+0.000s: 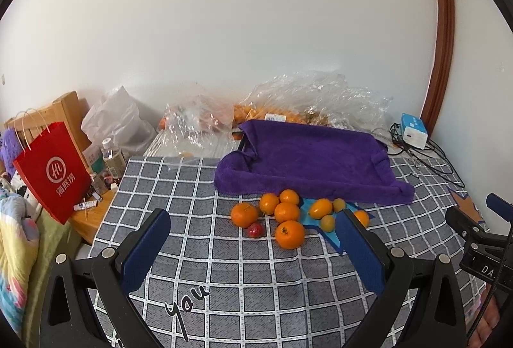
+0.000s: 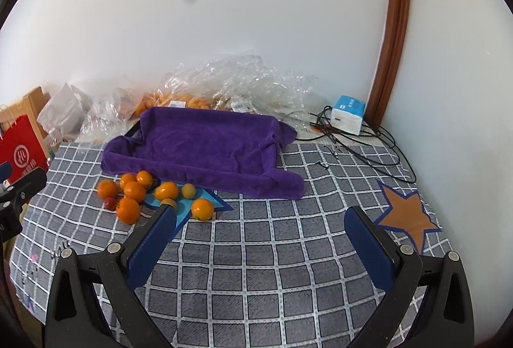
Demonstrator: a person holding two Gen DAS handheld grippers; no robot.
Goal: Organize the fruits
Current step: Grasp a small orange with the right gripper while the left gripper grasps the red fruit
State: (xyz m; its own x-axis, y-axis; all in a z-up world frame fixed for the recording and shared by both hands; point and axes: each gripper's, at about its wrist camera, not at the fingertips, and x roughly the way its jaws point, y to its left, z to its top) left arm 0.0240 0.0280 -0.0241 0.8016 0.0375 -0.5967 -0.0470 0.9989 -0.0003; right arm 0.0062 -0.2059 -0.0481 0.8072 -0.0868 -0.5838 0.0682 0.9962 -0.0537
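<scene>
Several orange fruits [image 1: 287, 212] [image 2: 134, 191] lie in a loose cluster on the grey checked cloth [image 1: 224, 268], just in front of a tray lined with a purple towel [image 1: 307, 159] [image 2: 205, 149]. One small red fruit [image 1: 255, 230] [image 2: 110, 203] sits at the cluster's near left. Some yellow-orange ones [image 1: 320, 208] rest on a blue star patch [image 2: 195, 207]. My left gripper [image 1: 253, 239] is open, hovering close before the cluster with nothing held. My right gripper [image 2: 261, 232] is open too, over bare cloth to the right of the fruit.
Crumpled clear plastic bags [image 1: 320, 98] with more orange fruit lie behind the tray against the wall. A blue-white box [image 1: 415, 130] and black cables [image 2: 368, 149] are at the back right. A red paper bag [image 1: 54, 171] stands left. An orange star patch [image 2: 407, 216] marks the cloth's right side.
</scene>
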